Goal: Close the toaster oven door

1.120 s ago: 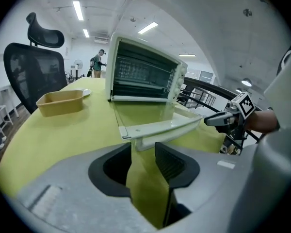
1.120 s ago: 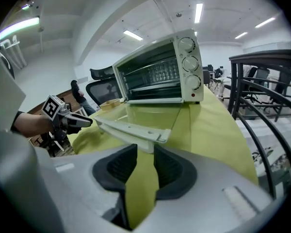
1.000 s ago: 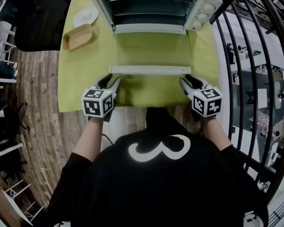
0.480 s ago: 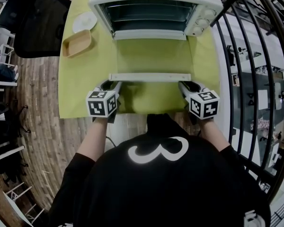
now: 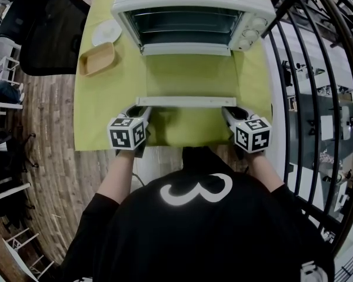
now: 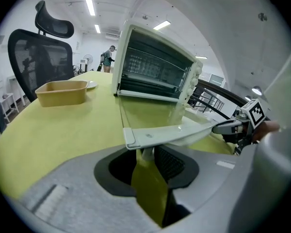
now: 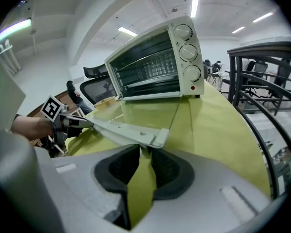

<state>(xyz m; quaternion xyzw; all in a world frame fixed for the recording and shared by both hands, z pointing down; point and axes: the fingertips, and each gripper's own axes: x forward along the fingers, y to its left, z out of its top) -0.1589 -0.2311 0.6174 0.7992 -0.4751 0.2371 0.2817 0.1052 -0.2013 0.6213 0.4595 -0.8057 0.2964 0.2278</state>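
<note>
The white toaster oven (image 5: 191, 16) stands at the table's far side with its glass door (image 5: 188, 75) folded down flat toward me. The door's white handle bar (image 5: 185, 101) lies across its near edge. My left gripper (image 5: 140, 111) is at the bar's left end and my right gripper (image 5: 229, 113) at its right end. In the left gripper view the handle's end (image 6: 169, 135) sits just over the left gripper (image 6: 144, 154), whose jaws are closing with a gap still showing. In the right gripper view the handle (image 7: 131, 132) crosses the right gripper (image 7: 144, 154), which is closing too, its gap narrower.
A light wooden tray (image 5: 97, 59) and a white plate (image 5: 106, 32) lie left of the oven on the green tablecloth (image 5: 106, 116). A black office chair (image 5: 47, 22) stands off the table's left side. Black railing (image 5: 306, 69) runs along the right. The table's front edge is just under the grippers.
Both grippers have crept in a little closer to the handle's two ends. The door still lies flat.
</note>
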